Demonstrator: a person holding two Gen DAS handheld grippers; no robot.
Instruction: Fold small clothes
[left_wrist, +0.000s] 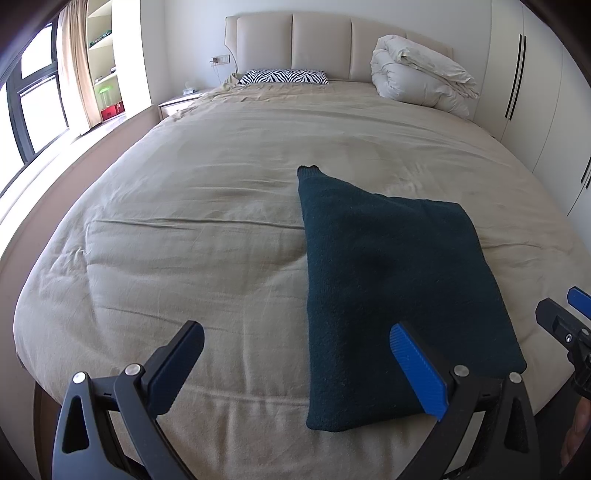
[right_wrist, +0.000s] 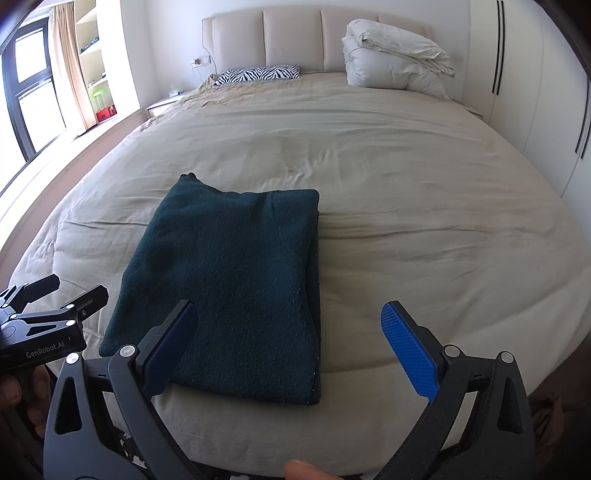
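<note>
**Folded dark-green knit near the bed's foot edge**

"GenRobot.AI" is printed in white on the left gripper (right_wrist: 55, 295), whose black fingers with ribbed blue pads spread wide and empty. The right gripper (right_wrist: 291, 343) also gapes wide, holding nothing. Between them, near the foot edge of the bed (right_wrist: 424, 221), lies a folded dark-green sweater (right_wrist: 236, 280), fuzzy, roughly rectangular. Beyond, at the head edge: a zebra-striped pillow (right_wrist: 258, 72) and a bundled white duvet (right_wrist: 395, 62).
</note>
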